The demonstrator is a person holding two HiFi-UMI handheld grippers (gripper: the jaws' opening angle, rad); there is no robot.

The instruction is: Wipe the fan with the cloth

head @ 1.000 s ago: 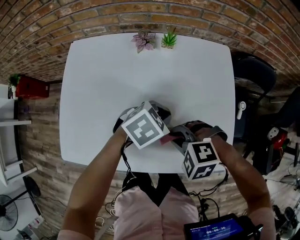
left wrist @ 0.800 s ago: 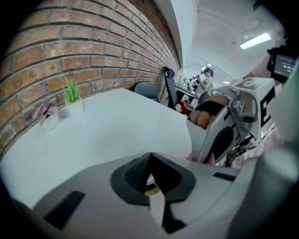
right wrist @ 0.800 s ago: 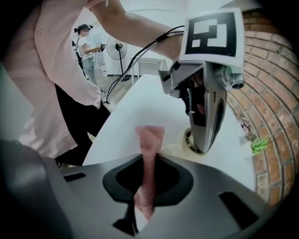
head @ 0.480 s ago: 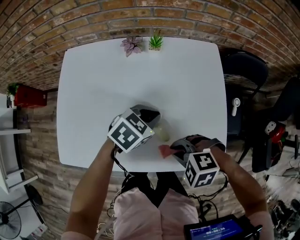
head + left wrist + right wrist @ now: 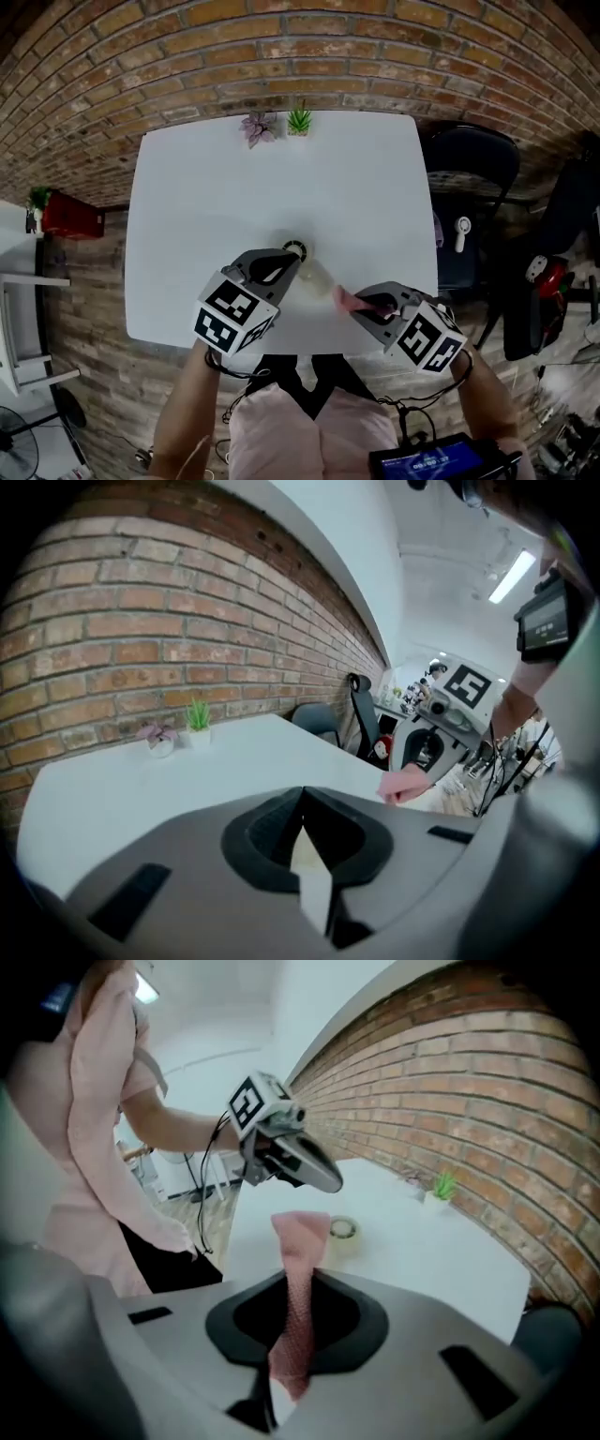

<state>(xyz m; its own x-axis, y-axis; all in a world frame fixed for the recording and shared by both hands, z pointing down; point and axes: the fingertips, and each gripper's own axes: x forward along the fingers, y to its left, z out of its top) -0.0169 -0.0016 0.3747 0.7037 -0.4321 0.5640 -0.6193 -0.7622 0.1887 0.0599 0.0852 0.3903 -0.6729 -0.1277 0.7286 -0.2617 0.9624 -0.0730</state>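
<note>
Fan (image 5: 316, 277) sits on the table (image 5: 206, 187) by its near edge, between the two grippers. Just right of it, the right gripper (image 5: 298, 1279) has its jaws clamped on the pink cloth (image 5: 300, 1241), whose free end sticks out toward the fan. The left gripper (image 5: 302, 794) hovers just left of the fan, jaws together on nothing, and a green plant (image 5: 299, 120) stands at the far edge by the brick wall (image 5: 281, 47).

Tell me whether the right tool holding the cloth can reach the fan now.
Probably yes: the right tool grips the pink cloth, and the fan stands just ahead on the table, nothing between. The left tool hovers to the side.
</note>
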